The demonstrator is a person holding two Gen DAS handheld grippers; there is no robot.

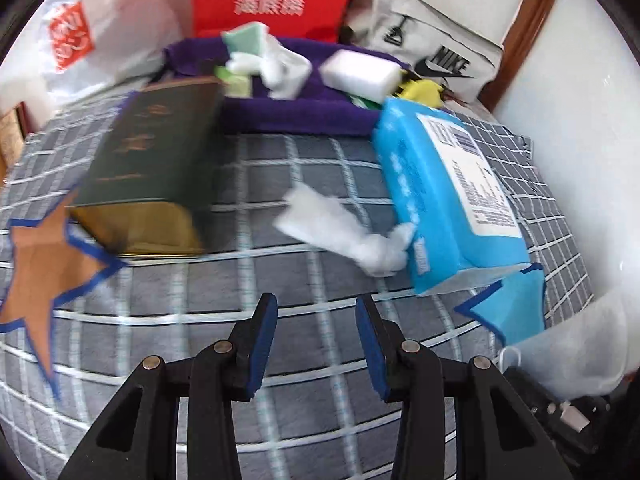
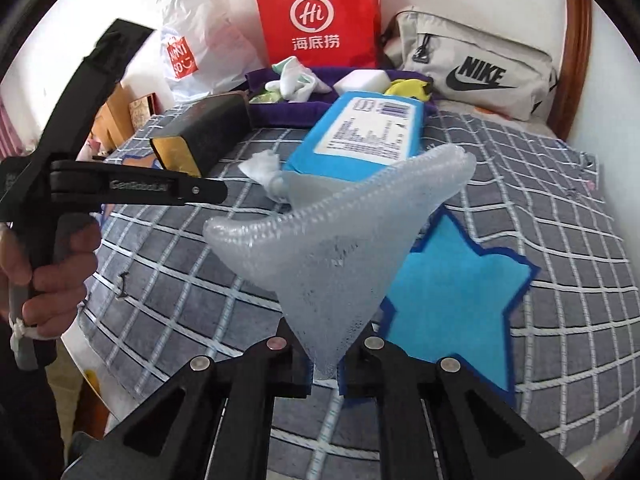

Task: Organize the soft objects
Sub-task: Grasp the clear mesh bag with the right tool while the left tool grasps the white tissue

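My right gripper (image 2: 325, 372) is shut on the bottom corner of a translucent bubble-wrap piece (image 2: 340, 248), which stands up above the checked grey cloth (image 2: 180, 280). The same bubble wrap (image 1: 580, 344) shows at the right edge of the left wrist view. My left gripper (image 1: 317, 308) hangs open over the cloth (image 1: 200, 320) with nothing between its blue pads. It also appears from the side as the left gripper (image 2: 120, 188), held by a hand (image 2: 48, 276). A crumpled white tissue (image 1: 340, 228) lies ahead of it, touching a blue tissue pack (image 1: 448, 196).
A dark green and gold box (image 1: 152, 168) lies left of centre. A purple towel (image 1: 288, 108) at the back carries a white sponge (image 1: 360, 70) and socks. An orange star (image 1: 44, 268) and a blue star (image 2: 452, 292) lie flat. A red bag (image 2: 316, 12) and a Nike bag (image 2: 476, 68) stand behind.
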